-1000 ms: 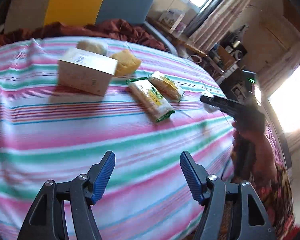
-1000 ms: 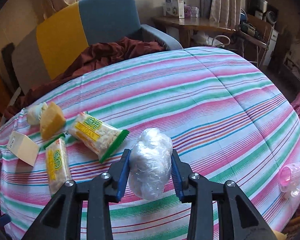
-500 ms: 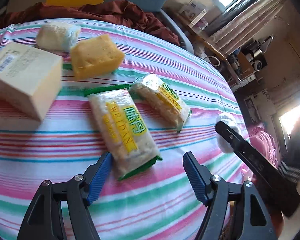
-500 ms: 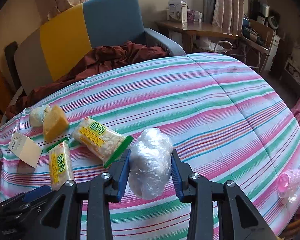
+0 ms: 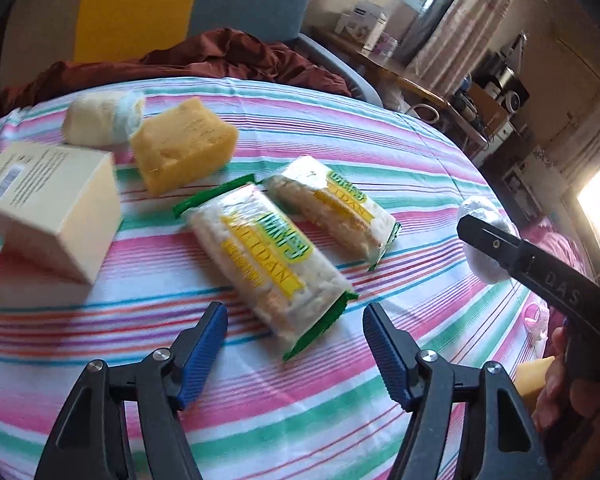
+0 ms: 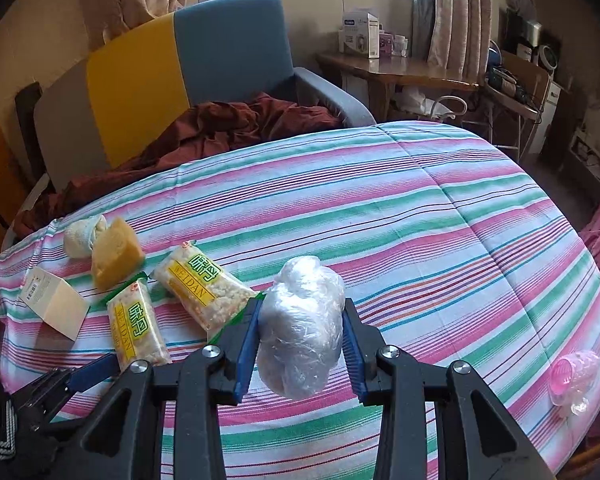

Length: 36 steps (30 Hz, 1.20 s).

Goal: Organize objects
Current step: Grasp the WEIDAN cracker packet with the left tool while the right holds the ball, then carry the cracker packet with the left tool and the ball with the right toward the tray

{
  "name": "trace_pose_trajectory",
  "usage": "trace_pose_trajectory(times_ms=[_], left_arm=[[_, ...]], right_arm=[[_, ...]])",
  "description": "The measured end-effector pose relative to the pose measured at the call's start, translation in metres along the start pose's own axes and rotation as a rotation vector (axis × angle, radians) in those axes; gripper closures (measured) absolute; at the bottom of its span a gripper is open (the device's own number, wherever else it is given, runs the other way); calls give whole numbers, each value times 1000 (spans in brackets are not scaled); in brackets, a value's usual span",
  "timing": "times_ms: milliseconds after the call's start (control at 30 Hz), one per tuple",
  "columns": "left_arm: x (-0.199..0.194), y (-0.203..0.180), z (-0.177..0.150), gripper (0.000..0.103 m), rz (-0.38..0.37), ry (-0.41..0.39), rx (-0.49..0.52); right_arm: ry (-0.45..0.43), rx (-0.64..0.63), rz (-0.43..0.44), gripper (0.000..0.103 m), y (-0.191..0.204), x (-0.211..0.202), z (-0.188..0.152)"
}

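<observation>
My right gripper (image 6: 300,336) is shut on a clear plastic-wrapped bundle (image 6: 302,326) and holds it above the striped cloth (image 6: 420,240). The bundle also shows in the left wrist view (image 5: 482,236) behind the right gripper's black finger. My left gripper (image 5: 294,344) is open and empty, just short of the near snack packet (image 5: 268,256). A second snack packet (image 5: 332,208) lies beside it. A yellow sponge (image 5: 184,148), a white wrapped lump (image 5: 104,116) and a cream box (image 5: 52,204) lie further left.
A pink plastic cup (image 6: 572,376) lies near the right edge of the table. A blue and yellow armchair (image 6: 204,60) with a red-brown blanket (image 6: 228,128) stands behind the table. A wooden side table (image 6: 396,68) stands by the window.
My left gripper has moved forward toward the near snack packet, which now lies just in front of its open jaws. My right gripper still holds the bundle and has barely moved.
</observation>
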State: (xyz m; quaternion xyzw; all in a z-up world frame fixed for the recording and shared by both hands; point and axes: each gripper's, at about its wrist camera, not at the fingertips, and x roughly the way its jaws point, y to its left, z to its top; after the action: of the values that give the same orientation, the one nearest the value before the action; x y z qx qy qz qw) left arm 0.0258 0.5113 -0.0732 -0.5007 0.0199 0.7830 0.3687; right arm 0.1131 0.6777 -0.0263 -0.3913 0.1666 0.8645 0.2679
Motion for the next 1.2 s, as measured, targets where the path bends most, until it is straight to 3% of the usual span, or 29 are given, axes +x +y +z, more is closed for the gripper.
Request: trace_pose_trajectory(times_ms=[167, 267, 367, 467, 533, 667, 800, 900, 967, 1067, 1200], left_arm=[[1, 12, 11, 29, -25, 20, -165], [8, 11, 24, 19, 11, 13, -199], [19, 10, 35, 19, 62, 23, -196], [27, 5, 42, 20, 119, 13, -144], [32, -3, 38, 21, 151, 6, -32], [25, -11, 18, 44, 192, -36, 150], [7, 3, 7, 45, 175, -87, 149], [11, 11, 15, 45, 185, -78, 120], [16, 6, 19, 44, 193, -67, 147], [29, -9, 20, 42, 265, -52, 234], [22, 1, 16, 48, 200, -76, 209]], right_arm=[[-8, 9, -1, 64, 0, -2, 1], [-13, 14, 0, 64, -1, -3, 1], [-14, 26, 5, 64, -4, -2, 2], [-15, 33, 8, 64, -5, -1, 3], [-15, 32, 10, 64, -4, -1, 3], [-15, 38, 14, 64, -6, -1, 3], [-17, 46, 15, 64, -8, -2, 2], [-15, 39, 19, 64, -4, -1, 2], [-11, 37, 30, 64, -3, 0, 1], [-7, 32, 31, 64, -2, 1, 0], [-9, 55, 71, 64, -5, 2, 0]])
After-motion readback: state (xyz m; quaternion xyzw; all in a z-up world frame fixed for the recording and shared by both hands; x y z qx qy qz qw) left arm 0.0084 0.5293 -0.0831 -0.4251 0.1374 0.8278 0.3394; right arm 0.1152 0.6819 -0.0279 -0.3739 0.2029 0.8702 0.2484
